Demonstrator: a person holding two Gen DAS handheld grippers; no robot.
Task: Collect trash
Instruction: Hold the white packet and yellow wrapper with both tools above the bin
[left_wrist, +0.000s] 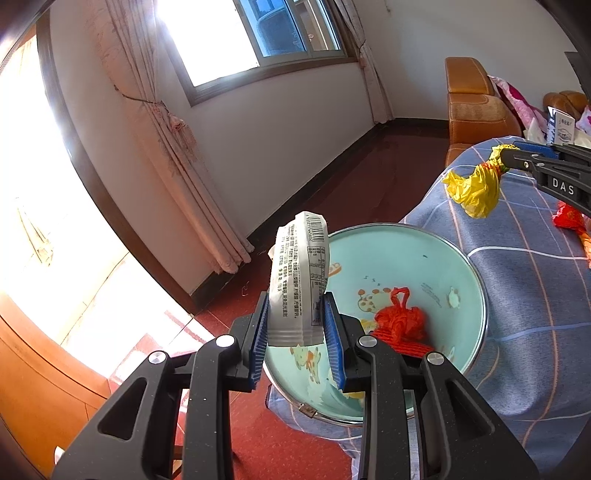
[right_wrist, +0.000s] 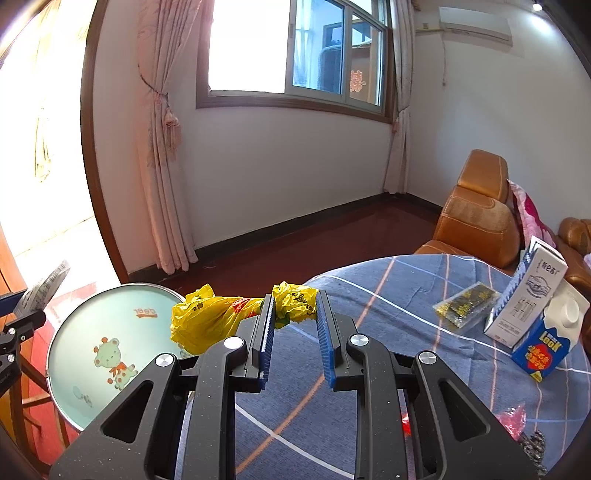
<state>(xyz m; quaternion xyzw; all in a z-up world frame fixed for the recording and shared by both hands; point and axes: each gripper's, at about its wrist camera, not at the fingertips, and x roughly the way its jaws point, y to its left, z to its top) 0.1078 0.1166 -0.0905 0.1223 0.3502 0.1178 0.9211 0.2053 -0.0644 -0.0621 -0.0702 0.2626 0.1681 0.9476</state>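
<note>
A white printed wrapper (left_wrist: 297, 280) is clamped upright between the blue pads of the left gripper (left_wrist: 295, 325), just above the near rim of the pale green basin (left_wrist: 465, 266), which serves here as the landmark. Inside the basin a red net bag (left_wrist: 400, 319) is seen, its lower part hidden behind the left gripper's right finger. A crumpled yellow plastic bag (right_wrist: 210, 321) is pinched at its twisted neck by the right gripper (right_wrist: 293, 314), its bulk hung to the left of the pads, just beside the basin rim and above the blue checked cloth (right_wrist: 388, 295).

Further right of the basin, on the cloth, a dark foil packet (right_wrist: 465, 304) and two milk cartons (right_wrist: 532, 314) are found; the print on them cannot be read clearly. A pink wrapper (right_wrist: 511, 419) and something dark below it are cut off at the lower right edge. A red wrapper (left_wrist: 572, 221), right of the basin, is partly covered by the right gripper's body.
</note>
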